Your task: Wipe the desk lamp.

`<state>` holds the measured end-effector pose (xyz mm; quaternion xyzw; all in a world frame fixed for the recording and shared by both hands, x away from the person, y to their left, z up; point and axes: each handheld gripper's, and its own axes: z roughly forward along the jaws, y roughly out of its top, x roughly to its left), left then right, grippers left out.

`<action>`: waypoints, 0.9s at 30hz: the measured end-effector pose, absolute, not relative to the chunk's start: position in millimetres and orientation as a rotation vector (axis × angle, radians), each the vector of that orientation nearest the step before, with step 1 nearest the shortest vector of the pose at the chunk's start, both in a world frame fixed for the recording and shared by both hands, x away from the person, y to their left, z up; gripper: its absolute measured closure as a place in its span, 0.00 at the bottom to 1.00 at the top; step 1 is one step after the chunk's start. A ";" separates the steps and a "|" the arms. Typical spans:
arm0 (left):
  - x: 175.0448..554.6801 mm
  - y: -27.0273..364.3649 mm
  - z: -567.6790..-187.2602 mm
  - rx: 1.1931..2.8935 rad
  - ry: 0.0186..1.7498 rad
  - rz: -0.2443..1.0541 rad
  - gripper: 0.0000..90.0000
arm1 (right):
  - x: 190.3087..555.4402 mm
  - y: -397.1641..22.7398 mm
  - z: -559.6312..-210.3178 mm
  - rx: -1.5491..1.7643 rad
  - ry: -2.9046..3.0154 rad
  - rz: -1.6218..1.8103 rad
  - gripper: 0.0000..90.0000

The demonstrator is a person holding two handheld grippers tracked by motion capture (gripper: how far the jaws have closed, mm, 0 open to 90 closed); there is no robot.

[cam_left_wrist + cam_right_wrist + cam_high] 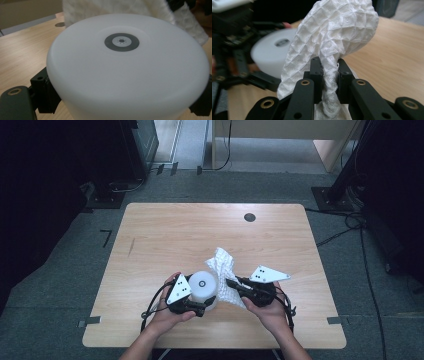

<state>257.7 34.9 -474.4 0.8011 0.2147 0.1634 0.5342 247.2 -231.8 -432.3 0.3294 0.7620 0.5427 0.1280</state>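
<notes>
Wooden table point(165, 230) is carrying the work near its front edge. Right gripper point(329, 65) is pinching a bunched fold of cloth point(337, 27), jaws nearly closed. Left gripper point(196, 306) is clamping the tub point(125, 70) by its sides. Cloth looks soft and light, so gathered folds suit gripping; the smooth tub may slip.

A round white container point(127, 70) with a smooth domed top fills most of the left gripper view, a dark grey ring with a small dotted centre point(121, 42) printed at the middle of its top. The left gripper point(120, 105) has its black jaws set against the container's sides, one at the lower left and one at the lower right. Behind the container rises a white quilted cloth point(110, 7), with the pale wooden table point(22, 52) stretching away at the left.
</notes>
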 end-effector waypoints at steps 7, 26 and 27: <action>255.2 33.7 -469.4 1.903 0.471 0.385 0.09 | 247.8 -221.6 -440.3 1.016 2.265 1.585 0.88; 257.1 31.8 -469.9 1.892 0.464 0.375 0.09 | 246.4 -228.3 -428.4 1.020 2.234 1.544 0.88; 256.9 31.5 -469.6 1.888 0.464 0.375 0.09 | 244.3 -230.3 -422.3 1.005 2.210 1.567 0.88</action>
